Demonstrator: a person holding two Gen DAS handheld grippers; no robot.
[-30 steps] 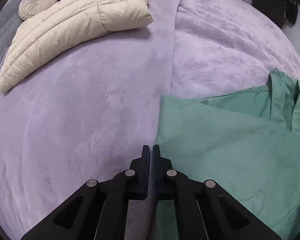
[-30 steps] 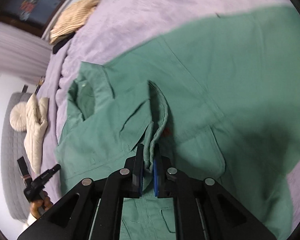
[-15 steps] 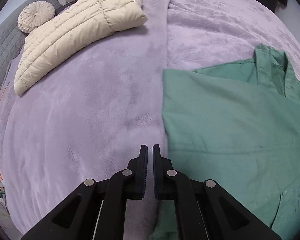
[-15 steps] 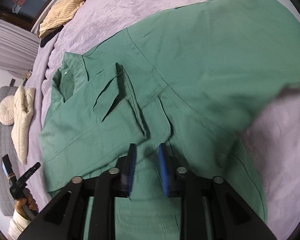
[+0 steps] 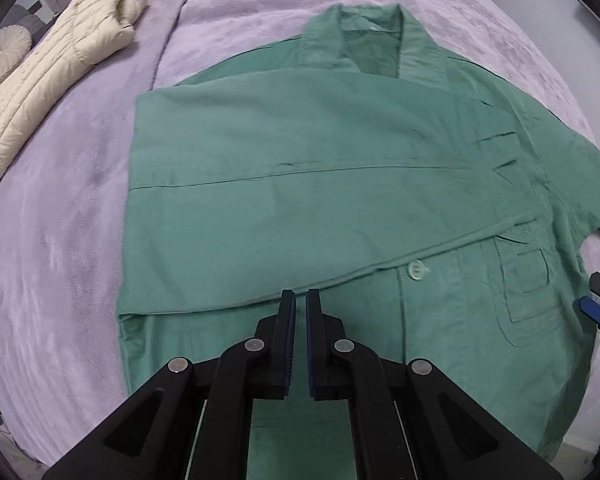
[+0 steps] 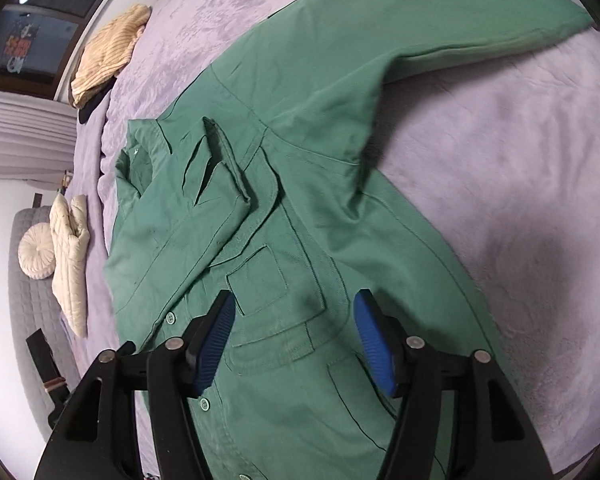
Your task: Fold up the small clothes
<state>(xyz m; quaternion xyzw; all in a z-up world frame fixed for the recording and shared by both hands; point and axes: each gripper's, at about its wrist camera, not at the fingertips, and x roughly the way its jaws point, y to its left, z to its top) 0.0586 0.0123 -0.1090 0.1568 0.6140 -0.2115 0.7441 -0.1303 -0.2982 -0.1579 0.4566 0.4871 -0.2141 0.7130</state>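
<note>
A green button shirt point(image 5: 340, 200) lies front up on the purple bedspread point(image 5: 60, 260), its left side and sleeve folded in over the chest. My left gripper point(image 5: 300, 300) hovers over the shirt's lower front, jaws nearly together with nothing between them. In the right wrist view the shirt point(image 6: 300, 220) shows its chest pocket, with the other sleeve point(image 6: 420, 28) stretched out to the far right. My right gripper point(image 6: 294, 312) is open and empty above the pocket. Its tip also shows at the right edge of the left wrist view point(image 5: 598, 308).
A cream puffer jacket point(image 5: 52, 68) and a round cushion point(image 5: 4, 56) lie at the bed's far left. A tan corduroy garment point(image 6: 108, 52) lies at the far end by the window. A grey headboard point(image 6: 32, 300) borders the bed.
My right gripper let go of the folded sleeve and opened wide. My left gripper swung from the bedspread at the shirt's left edge to over the shirt's front.
</note>
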